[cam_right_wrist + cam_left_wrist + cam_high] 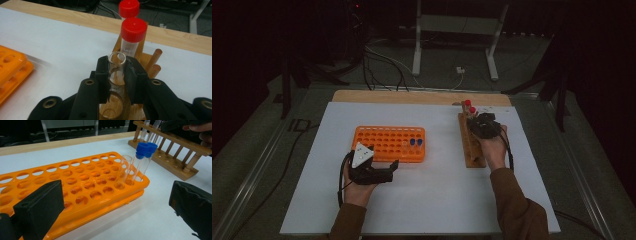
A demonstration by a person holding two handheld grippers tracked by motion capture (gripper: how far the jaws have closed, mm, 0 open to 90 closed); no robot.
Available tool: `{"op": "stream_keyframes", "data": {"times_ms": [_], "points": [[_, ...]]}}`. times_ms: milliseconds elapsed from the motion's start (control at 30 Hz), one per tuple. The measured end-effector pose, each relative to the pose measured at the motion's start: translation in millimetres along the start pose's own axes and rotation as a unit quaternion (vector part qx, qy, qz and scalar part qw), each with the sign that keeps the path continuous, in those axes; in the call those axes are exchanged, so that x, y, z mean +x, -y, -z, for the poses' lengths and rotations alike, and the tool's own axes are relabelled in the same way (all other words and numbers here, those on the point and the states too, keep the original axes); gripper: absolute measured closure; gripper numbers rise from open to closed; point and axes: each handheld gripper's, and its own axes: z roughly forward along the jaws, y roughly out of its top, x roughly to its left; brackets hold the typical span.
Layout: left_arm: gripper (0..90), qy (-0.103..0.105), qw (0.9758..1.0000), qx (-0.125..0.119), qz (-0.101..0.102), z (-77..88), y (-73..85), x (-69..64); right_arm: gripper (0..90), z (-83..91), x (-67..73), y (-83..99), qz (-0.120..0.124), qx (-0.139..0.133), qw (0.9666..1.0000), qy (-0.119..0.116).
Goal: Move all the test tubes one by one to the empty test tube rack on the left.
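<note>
**Got the open glass tube pinched in the wooden rack**

My right gripper [117, 75] is clamped on an uncapped clear tube [117, 65], pads pressing it from both sides just under the rim. The tube stands upright in the wooden rack [472, 150] on the right side of the table. Just behind it, farther from me, two red-capped tubes [133, 31] stand in the same rack, one behind the other.

My left gripper [377, 170] sits on the near left with its jaws spread wide and nothing between them, right at the near edge of the orange rack [82, 187]. That rack lies left of the wooden one, well apart from it. At its right end stand two blue-capped tubes [146, 148] and, beside them, one open clear tube [123, 171]. Everything is on the white tabletop [432, 195].
</note>
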Motion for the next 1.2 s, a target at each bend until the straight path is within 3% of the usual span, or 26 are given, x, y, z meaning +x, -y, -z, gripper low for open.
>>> {"op": "stream_keyframes", "data": {"times_ms": [400,667,1200], "points": [[0.4,0.002,1.0,0.002,-0.003,-0.8,0.3,-1.3,74.6,-3.5,-1.4,0.8,-0.012,-0.009,0.9998,0.009],[0.4,0.003,1.0,0.002,-0.003,-0.9,0.6,-1.9,76.7,-3.5,-0.2,1.4,-0.006,-0.014,0.9998,0.012],[0.4,0.006,0.9999,0.007,-0.004,-2.5,1.1,-3.0,76.9,28.2,-1.9,-10.7,0.013,-0.064,0.9979,0.006]]}}
